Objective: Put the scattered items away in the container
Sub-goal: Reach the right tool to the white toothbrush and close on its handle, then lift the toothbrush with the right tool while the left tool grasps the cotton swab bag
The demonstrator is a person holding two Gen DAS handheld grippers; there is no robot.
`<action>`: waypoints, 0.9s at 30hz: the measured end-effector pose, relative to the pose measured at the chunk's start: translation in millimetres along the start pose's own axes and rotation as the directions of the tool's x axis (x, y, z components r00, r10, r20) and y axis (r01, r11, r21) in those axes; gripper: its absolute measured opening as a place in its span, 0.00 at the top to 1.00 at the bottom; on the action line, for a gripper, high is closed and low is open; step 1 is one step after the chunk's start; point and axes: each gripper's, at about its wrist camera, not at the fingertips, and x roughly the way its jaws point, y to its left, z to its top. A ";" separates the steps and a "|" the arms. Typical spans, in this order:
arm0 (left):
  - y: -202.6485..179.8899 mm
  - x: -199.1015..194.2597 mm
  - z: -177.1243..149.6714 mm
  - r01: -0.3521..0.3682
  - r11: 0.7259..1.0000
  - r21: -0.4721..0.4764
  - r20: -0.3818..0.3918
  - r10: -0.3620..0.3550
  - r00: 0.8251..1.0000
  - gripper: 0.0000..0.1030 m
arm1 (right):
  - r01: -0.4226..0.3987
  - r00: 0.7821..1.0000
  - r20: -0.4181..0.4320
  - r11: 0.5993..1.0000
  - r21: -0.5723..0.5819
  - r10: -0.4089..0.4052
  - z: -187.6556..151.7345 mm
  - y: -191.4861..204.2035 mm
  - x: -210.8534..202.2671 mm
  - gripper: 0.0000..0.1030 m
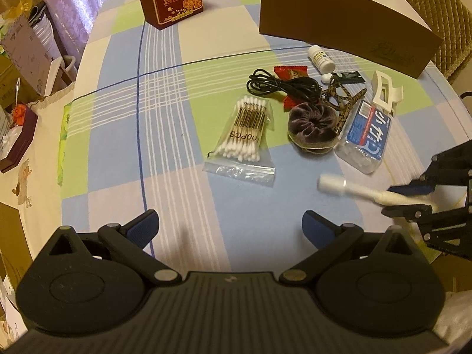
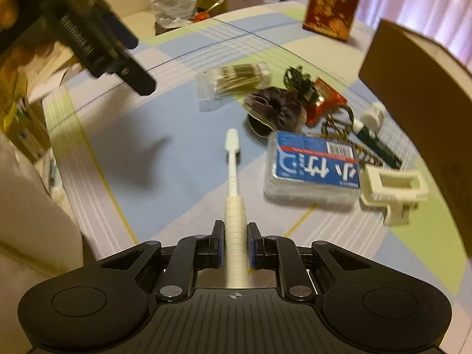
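The right tool is clamped on the handle of a white toothbrush, which is lifted off the desk; the left tool stands with its fingers apart and empty. To do this step well, I think the brush should stay level and go head first over the near wall of the brown box, then be let go inside. Before the box lie the blue floss pack, the white hair clip and the scrunchie; passing above them is safer; left of the box the desk is freer.
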 end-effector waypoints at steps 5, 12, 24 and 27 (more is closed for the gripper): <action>3.3 -0.9 -3.1 -0.003 1.000 -0.008 0.001 0.003 1.000 0.01 | -0.022 1.000 0.010 1.000 0.012 0.022 -2.6 7.4 -1.3 0.83; 2.1 0.7 -0.9 0.003 1.000 0.007 0.005 -0.003 1.000 0.01 | -0.006 0.996 0.092 0.995 0.103 -0.003 -3.9 0.7 -23.4 0.83; -11.4 11.3 16.1 0.019 0.998 0.064 0.010 -0.020 1.000 0.01 | 0.080 0.968 0.191 0.925 0.371 -0.160 -10.7 -34.0 -62.9 0.83; -14.4 16.1 21.4 0.027 0.996 0.081 0.017 -0.028 0.999 0.01 | 0.089 0.961 0.196 0.889 0.449 -0.195 -16.1 -46.1 -69.1 0.83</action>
